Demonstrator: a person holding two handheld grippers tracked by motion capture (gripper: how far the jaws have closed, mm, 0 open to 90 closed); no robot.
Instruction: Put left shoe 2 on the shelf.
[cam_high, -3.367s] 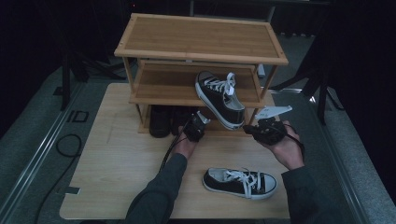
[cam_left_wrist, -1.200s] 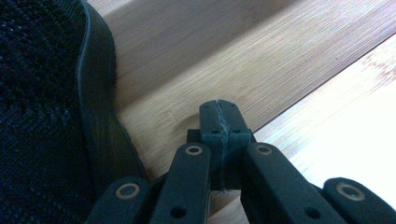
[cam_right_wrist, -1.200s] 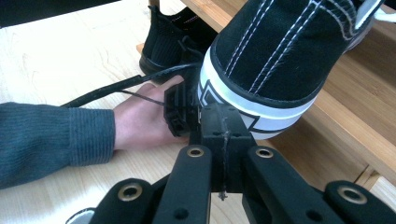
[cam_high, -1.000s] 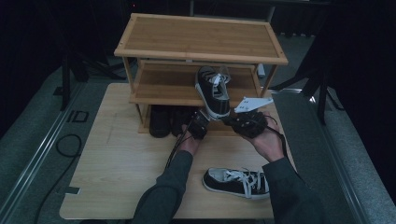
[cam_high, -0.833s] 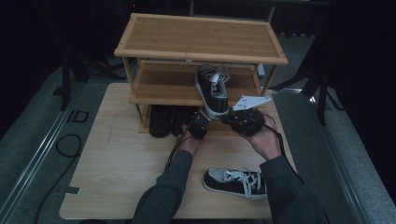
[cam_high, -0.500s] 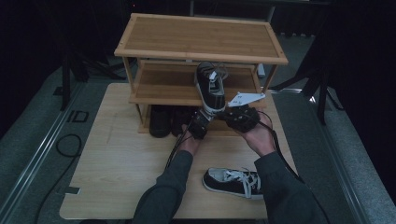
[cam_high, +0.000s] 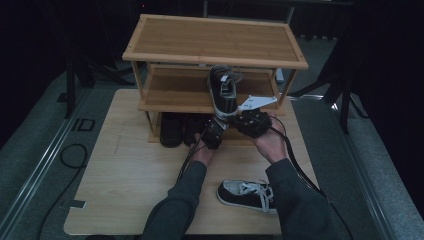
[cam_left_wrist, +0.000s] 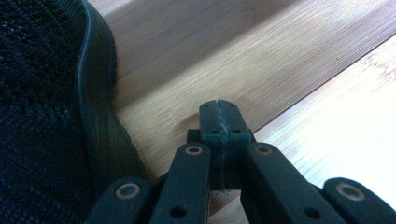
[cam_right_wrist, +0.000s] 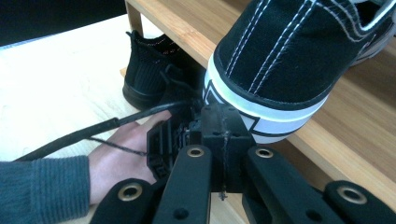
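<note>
- The right gripper (cam_right_wrist: 223, 122) has its jaws pressed together with nothing between them, the tips against the white rubber heel of a black canvas sneaker (cam_right_wrist: 299, 56).
- That sneaker (cam_high: 223, 91) sits on the middle shelf of the wooden shoe rack (cam_high: 165, 50), toe pointing toward the back, heel hanging just over the shelf's front edge.
- From above, the right gripper (cam_high: 239, 118) sits just below that heel, with its grey three-cornered plate on top.
- The left gripper (cam_left_wrist: 219, 119) also has its jaws closed flat on each other, empty, pointing at the light wood beside a dark knit shoe (cam_left_wrist: 42, 93).
- In the high view the left gripper (cam_high: 219, 127) is low at the front of the rack, just left of the right one, next to the black shoes (cam_high: 182, 129) tucked under the bottom shelf.
- The left hand (cam_right_wrist: 122, 148) lies on the table (cam_high: 125, 175), its cable trailing back along the sleeve.
- A second black-and-white sneaker (cam_high: 246, 194) lies on its sole on the table near the person, partly behind the right forearm, well apart from the rack.
</note>
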